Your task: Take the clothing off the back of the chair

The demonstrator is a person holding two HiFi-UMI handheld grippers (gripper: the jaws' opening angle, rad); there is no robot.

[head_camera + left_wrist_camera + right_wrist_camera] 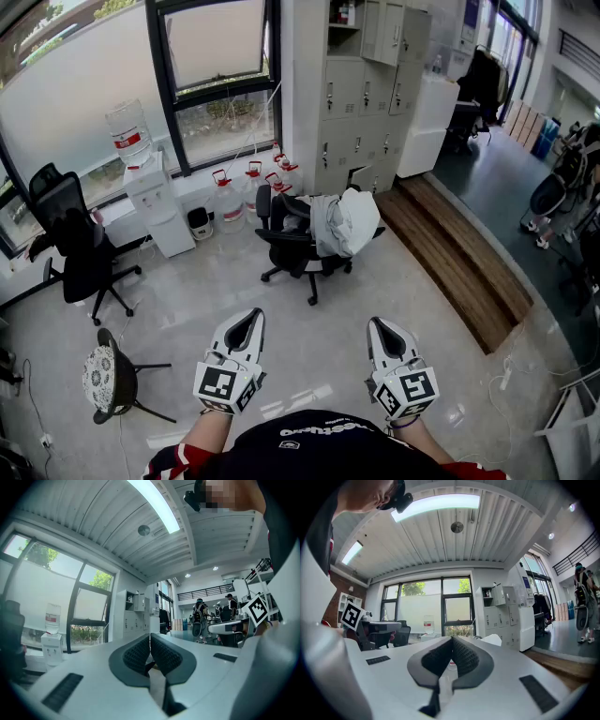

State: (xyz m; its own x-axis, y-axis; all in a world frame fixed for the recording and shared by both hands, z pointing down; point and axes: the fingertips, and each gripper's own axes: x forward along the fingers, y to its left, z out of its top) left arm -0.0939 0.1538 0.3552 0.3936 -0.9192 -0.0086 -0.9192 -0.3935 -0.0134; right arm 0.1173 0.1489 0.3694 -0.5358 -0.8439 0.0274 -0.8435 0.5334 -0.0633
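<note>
The white clothing [345,223] hangs over the back of the black chair [286,236], which stands mid-floor before the lockers [361,94] and well apart from both grippers. The left gripper [250,318] and the right gripper [380,326] are held level near the person's body, side by side, pointing toward the chair. Each has its jaws pressed together with nothing between them. Another chair [70,234] and a stool [103,380] stand at the left.

Head view: high, steeply down, pale glossy floor [216,281] far; left gripper [251,316], right gripper [378,324] near at bottom. Gripper views: level, close over own jaws. All share white water dispenser [155,202], grey metal lockers [361,94].
</note>
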